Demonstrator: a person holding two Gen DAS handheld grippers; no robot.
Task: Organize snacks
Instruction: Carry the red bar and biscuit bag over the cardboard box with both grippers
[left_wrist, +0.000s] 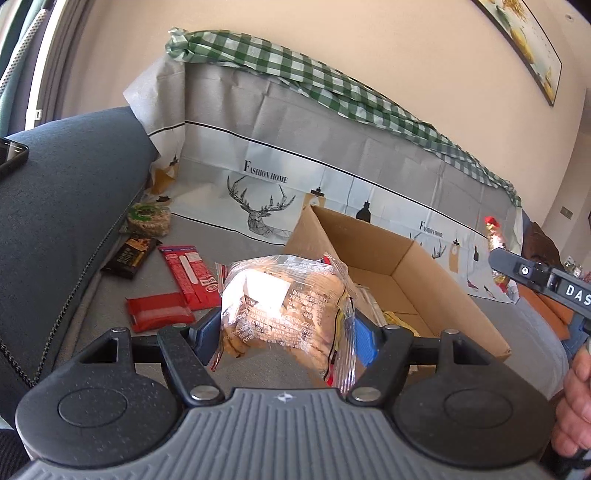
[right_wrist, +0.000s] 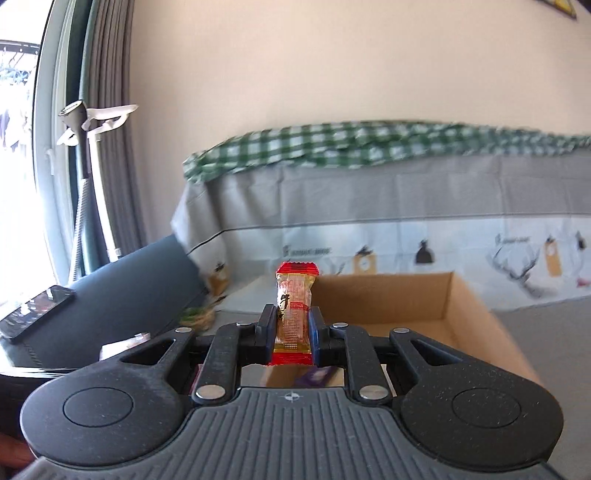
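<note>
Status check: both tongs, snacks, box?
Left tongs shut on cookie bag. Right tongs shut on red candy. Cardboard box open ahead, unobstructed.

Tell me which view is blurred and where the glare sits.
Right wrist view: motion blur smears the checked cloth, while the candy in the right gripper stays sharp; window blown out. Left wrist view: sharp, glare on the cookie bag.

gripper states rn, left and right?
Left gripper: shut on the clear cookie bag.
Right gripper: shut on the small red-and-gold candy packet, held upright.
</note>
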